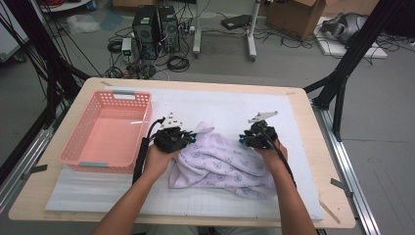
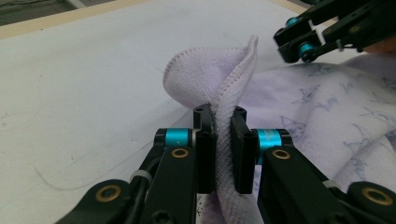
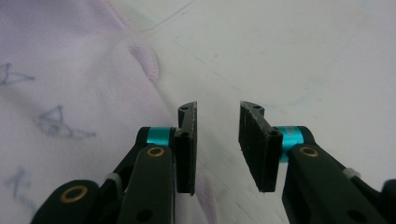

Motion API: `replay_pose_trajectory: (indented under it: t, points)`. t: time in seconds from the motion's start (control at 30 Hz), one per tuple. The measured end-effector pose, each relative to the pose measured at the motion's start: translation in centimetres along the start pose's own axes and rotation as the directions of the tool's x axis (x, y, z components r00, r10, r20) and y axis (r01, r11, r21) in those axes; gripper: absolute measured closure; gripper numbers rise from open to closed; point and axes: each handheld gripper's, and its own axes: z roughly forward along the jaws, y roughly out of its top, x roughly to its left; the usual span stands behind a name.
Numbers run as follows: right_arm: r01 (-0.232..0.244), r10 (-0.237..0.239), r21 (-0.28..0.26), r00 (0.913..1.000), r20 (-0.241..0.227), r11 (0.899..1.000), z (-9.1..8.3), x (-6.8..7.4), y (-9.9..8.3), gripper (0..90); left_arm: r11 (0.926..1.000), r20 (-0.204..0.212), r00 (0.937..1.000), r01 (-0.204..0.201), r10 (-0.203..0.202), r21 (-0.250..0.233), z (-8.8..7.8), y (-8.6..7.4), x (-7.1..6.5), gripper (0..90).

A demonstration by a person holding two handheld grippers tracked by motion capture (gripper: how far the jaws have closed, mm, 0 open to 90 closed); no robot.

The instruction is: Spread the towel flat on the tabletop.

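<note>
Nearest the person, two forearms are coming in from the bottom edge of the high view, each hand carrying a hand-held gripper. Between them a lilac towel (image 1: 220, 164) with a small printed pattern is lying crumpled on the white mat (image 1: 98, 193) that is covering the bench (image 1: 327, 161). The left hand-held gripper (image 1: 190, 137) is sitting at the towel's left end and is clenching a raised, folded edge of it: in the left gripper view the terry hem (image 2: 223, 116) is standing pinched between the two black pads. The right hand-held gripper (image 1: 243, 139) is hovering at the towel's right end; in the right gripper view its jaws are standing apart with nothing between them, the towel's edge (image 3: 140, 56) lying just beside the left one. Farther left, well apart from the towel, a pink plastic basket (image 1: 128, 99) is resting on the mat.
</note>
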Motion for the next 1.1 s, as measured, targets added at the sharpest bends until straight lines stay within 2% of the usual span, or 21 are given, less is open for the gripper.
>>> replay_pose_trajectory:
  t: [0.07, 0.17, 0.3, 0.37, 0.43, 0.5, 0.53, 0.57, 0.6, 0.67, 0.7, 0.77, 0.83, 0.9, 1.03, 1.1]
  points:
    - [-0.012, 0.012, -0.01, 0.9987, -0.049, 1.0, 1.0, 0.4, 0.3, 64.5, 0.9999, 0.002, 0.9999, 0.011, -0.011, -0.013, -0.1, 0.0, 0.1, 82.5]
    - [-0.002, 0.002, 0.001, 0.9961, -0.089, 1.0, 2.3, 1.2, 0.7, 61.8, 0.9997, 0.0, 0.9999, 0.011, -0.011, -0.02, -0.1, 0.0, 0.3, 82.5]
    - [-0.015, 0.02, 0.03, 0.9872, -0.158, 0.999, 3.6, 2.3, 0.8, 60.7, 0.9997, -0.009, 0.9999, 0.014, -0.014, -0.022, -0.2, -0.1, 0.6, 82.5]
    - [-0.019, 0.024, 0.034, 0.9859, -0.166, 0.999, 3.9, 2.6, 0.8, 61.0, 0.9993, -0.011, 0.9997, 0.02, -0.02, -0.03, -0.3, -0.1, 0.7, 82.6]
    - [0.003, 0.002, 0.034, 0.9888, -0.149, 0.999, 3.9, 3.0, 0.9, 61.4, 0.999, -0.021, 0.9995, 0.022, -0.023, -0.04, -0.4, 0.0, 0.7, 82.5]
    - [0.002, 0.004, 0.038, 0.9892, -0.146, 0.999, 3.9, 3.1, 0.9, 66.0, 0.998, -0.03, 0.9989, 0.033, -0.035, -0.054, -0.5, 0.0, 0.9, 82.6]
    - [-0.006, 0.013, 0.04, 0.986, -0.166, 0.999, 3.9, 3.1, 0.9, 77.2, 0.9976, -0.031, 0.9987, 0.038, -0.04, -0.058, -0.5, 0.0, 1.1, 82.6]
    - [-0.009, 0.017, 0.038, 0.9783, -0.206, 0.999, 3.9, 3.1, 0.8, 81.5, 0.9969, -0.031, 0.9983, 0.046, -0.048, -0.064, -0.5, 0.0, 1.2, 82.6]
    - [-0.002, 0.01, 0.039, 0.98, -0.199, 0.999, 3.9, 3.1, 0.9, 83.1, 0.9966, -0.029, 0.998, 0.054, -0.056, -0.063, -0.6, 0.0, 1.2, 82.6]
    - [0.022, -0.014, 0.04, 0.9807, -0.195, 0.999, 3.7, 3.1, 1.0, 84.9, 0.9983, -0.025, 0.9992, 0.03, -0.031, -0.05, -0.6, 0.1, 0.9, 82.7]
    - [0.019, -0.011, 0.043, 0.9829, -0.184, 0.999, 3.5, 2.9, 1.0, 85.1, 0.9984, -0.02, 0.9994, 0.027, -0.028, -0.05, -0.6, 0.2, 0.8, 82.7]
    - [-0.016, 0.02, 0.023, 0.9879, -0.154, 1.0, 3.0, 2.1, 0.9, 85.1, 0.9974, -0.019, 0.9991, 0.036, -0.037, -0.062, -0.5, 0.5, 0.9, 82.7]
    - [-0.078, 0.075, -0.028, 0.9901, -0.119, 0.997, 2.1, 0.9, 0.8, 85.2, 0.9955, -0.023, 0.9986, 0.045, -0.047, -0.084, -0.5, 1.2, 1.1, 82.7]
    - [-0.128, 0.12, -0.089, 0.9894, -0.082, 0.988, 1.1, -0.2, 0.8, 85.3, 0.994, -0.014, 0.9985, 0.051, -0.052, -0.096, -0.2, 1.9, 1.4, 82.6]
    - [-0.177, 0.179, -0.189, 0.9838, -0.01, 0.966, -0.7, -2.1, 1.1, 85.3, 0.994, -0.013, 0.9985, 0.052, -0.053, -0.097, 1.0, 3.4, 1.8, 82.6]
    - [-0.194, 0.205, -0.225, 0.9782, 0.03, 0.955, -1.3, -2.7, 1.4, 85.4, 0.9931, -0.045, 0.9973, 0.053, -0.058, -0.104, 1.4, 3.9, 2.2, 82.6]
